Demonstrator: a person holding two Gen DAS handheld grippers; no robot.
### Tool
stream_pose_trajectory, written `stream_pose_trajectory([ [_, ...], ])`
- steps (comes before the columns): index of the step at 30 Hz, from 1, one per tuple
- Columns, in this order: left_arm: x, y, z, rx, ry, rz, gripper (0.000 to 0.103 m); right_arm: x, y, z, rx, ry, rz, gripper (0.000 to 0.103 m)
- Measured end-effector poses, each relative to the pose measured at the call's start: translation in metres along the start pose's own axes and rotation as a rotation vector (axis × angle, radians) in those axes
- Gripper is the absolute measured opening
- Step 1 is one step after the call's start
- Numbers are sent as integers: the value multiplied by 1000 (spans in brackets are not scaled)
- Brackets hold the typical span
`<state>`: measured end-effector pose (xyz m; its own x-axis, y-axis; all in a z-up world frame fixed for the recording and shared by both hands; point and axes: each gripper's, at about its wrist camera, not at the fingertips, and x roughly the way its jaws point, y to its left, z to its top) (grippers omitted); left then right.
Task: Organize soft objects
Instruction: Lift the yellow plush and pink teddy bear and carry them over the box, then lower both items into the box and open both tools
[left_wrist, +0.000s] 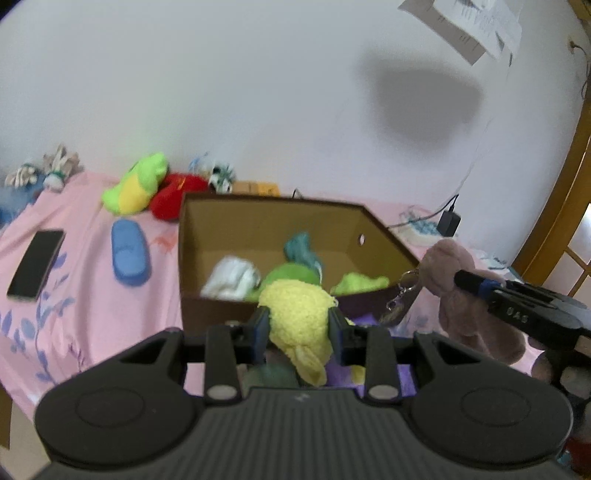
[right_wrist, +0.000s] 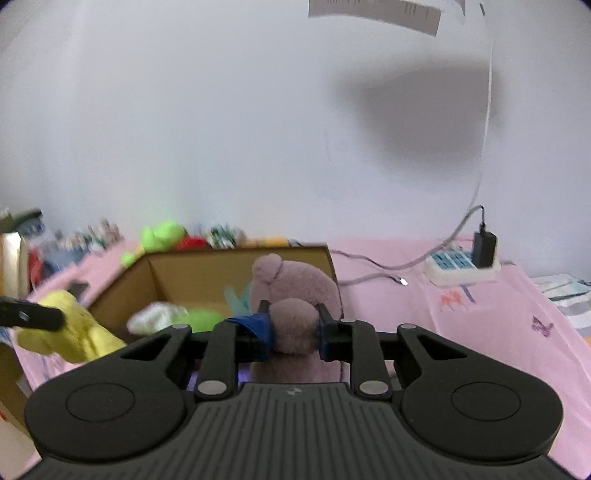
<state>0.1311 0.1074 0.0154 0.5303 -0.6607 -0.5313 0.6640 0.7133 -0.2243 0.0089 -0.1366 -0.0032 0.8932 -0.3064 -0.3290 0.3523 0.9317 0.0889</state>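
My left gripper (left_wrist: 297, 319) is shut on a yellow plush toy (left_wrist: 295, 306), held just in front of the brown cardboard box (left_wrist: 365, 236). From the right wrist view that same yellow plush toy (right_wrist: 74, 332) hangs at the left, beside the cardboard box (right_wrist: 177, 269). My right gripper (right_wrist: 293, 319) is shut on a mauve plush bear (right_wrist: 295, 284), lifted near the box's right front corner. The bear (left_wrist: 447, 266) with its metal keyring clip (left_wrist: 402, 291) shows at the right of the left wrist view. Inside the box lie a white soft item (left_wrist: 232, 278), green plush (left_wrist: 291, 275) and a teal piece (left_wrist: 301, 247).
On the pink sheet (left_wrist: 92, 288) left of the box lie a phone (left_wrist: 35, 264), a blue slipper-like plush (left_wrist: 129, 254), and a green-yellow plush (left_wrist: 136, 184) beside a red one (left_wrist: 173, 197). A power strip with a black charger (right_wrist: 465, 262) and cables sits to the right.
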Motion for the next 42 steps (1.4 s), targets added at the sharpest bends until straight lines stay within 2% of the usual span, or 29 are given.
stream_pose_trajectory([
  [4,4,-2,20,26,-45,0,32,3,-2,20,46,-36,42,5],
  [8,10,-1,40,36,-80,11,32,13,-8,37,130,-35,99,5],
  [17,45,12,75,58,-111,102,32,56,0,61,241,-22,190,5],
  [24,86,26,79,38,-59,141,32,92,12,56,259,14,190,5],
  [31,120,34,77,16,4,159,34,124,24,44,200,64,177,5],
  [35,136,35,72,12,45,182,37,135,30,38,145,81,158,11],
  [39,145,39,67,1,74,194,38,139,28,35,157,110,173,11],
  [42,145,42,66,-17,83,197,49,135,24,33,188,122,186,11],
])
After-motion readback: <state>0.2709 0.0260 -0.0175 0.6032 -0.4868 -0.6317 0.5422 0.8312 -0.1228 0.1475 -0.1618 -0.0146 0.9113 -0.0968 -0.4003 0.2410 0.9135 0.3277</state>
